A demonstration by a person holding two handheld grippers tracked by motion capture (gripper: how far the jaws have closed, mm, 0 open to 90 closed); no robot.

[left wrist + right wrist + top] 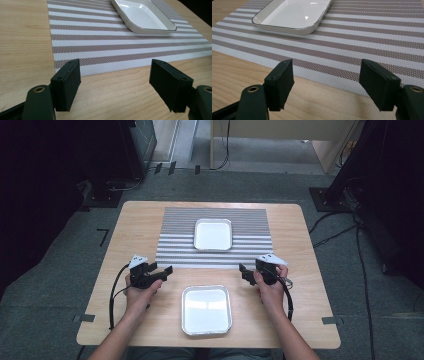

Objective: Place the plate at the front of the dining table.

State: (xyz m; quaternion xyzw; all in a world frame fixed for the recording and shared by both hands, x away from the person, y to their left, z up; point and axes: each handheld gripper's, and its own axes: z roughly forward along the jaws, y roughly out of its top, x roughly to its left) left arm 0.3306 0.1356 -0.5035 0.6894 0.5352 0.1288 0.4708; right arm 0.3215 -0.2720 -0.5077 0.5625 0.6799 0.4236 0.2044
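**Both grippers spread, nothing held**

Left gripper (166, 270) and right gripper (243, 271) rest just off the near edge of the striped placemat (175, 245), jaws wide apart. One white tray (213, 234) on the placemat; a second tray (206, 310) nearer, apparently empty under glare.

Premises present as a lab or test room. A small wooden table (150, 220) stands on grey carpet (60, 265) carrying tape marks (103, 236). Loose cables (345, 227) cross the floor beside black equipment stands (327, 195).
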